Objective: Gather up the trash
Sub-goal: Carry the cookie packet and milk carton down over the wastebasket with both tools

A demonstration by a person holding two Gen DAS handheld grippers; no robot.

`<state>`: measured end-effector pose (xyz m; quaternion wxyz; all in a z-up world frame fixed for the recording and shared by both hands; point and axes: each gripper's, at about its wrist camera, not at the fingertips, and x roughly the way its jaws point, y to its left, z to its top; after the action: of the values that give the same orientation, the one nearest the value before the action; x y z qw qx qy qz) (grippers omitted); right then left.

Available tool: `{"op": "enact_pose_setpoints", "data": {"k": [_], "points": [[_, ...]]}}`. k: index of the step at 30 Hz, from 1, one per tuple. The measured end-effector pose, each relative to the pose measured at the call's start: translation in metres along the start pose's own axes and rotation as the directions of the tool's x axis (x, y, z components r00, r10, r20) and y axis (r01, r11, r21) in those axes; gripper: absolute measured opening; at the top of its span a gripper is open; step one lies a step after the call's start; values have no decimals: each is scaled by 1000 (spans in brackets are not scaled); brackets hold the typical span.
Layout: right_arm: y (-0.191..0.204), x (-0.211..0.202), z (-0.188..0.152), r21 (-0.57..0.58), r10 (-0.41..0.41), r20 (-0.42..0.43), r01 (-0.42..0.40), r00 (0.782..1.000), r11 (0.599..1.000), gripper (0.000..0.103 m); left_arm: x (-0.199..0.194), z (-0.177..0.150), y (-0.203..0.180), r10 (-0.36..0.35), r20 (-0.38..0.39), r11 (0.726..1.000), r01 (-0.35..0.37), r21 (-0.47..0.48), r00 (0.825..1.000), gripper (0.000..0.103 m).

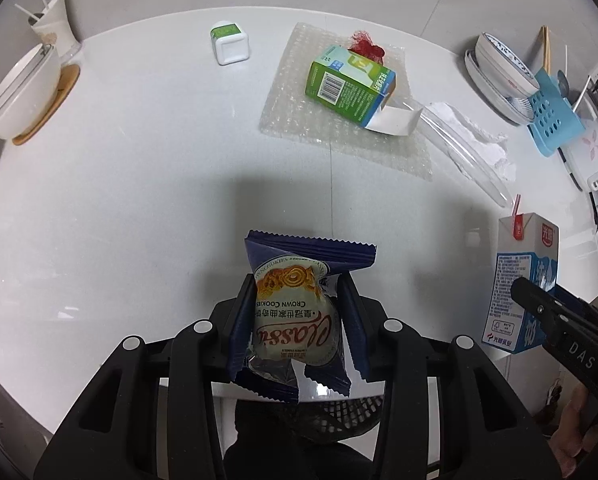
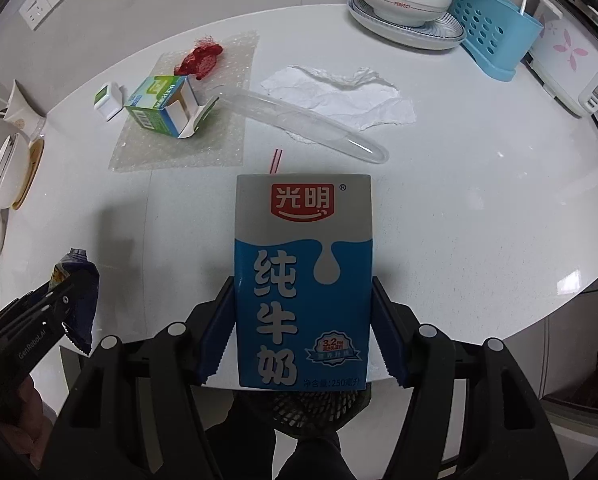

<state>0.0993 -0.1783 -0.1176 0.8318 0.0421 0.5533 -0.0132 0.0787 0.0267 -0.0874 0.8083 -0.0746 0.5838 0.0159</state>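
My left gripper (image 1: 295, 300) is shut on a blue cookie wrapper (image 1: 295, 312), held above the white table's near edge over a black mesh bin (image 1: 339, 414). My right gripper (image 2: 303, 320) is shut on a blue and white milk carton (image 2: 303, 280) with a red straw, also above the near edge and the bin (image 2: 311, 408). The carton also shows in the left wrist view (image 1: 519, 284), and the wrapper in the right wrist view (image 2: 77, 292). On the table lie a green box (image 1: 349, 84), bubble wrap (image 1: 299, 120), red mesh (image 1: 367, 46), a clear plastic sleeve (image 2: 299, 120) and crumpled white paper (image 2: 339, 96).
A small white and green container (image 1: 231, 44) stands at the back. Bowls on a wooden coaster (image 1: 27, 92) and a cup are at the left. A bowl on plates (image 2: 407, 12), a blue utensil rack (image 2: 495, 28) and a white appliance (image 2: 571, 68) stand at the right.
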Motion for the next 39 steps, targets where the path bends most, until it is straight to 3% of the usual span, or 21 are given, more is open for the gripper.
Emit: {"op": "enact_pose_setpoints", "data": {"k": [23, 39], "points": [[-6, -36, -65, -128, 20, 62, -12, 998, 992, 60, -44, -84, -13, -4, 61, 999, 6, -35, 998, 40], [-24, -45, -126, -178, 31, 65, -19, 997, 984, 60, -43, -154, -26, -25, 35, 999, 26, -39, 999, 40]]}}
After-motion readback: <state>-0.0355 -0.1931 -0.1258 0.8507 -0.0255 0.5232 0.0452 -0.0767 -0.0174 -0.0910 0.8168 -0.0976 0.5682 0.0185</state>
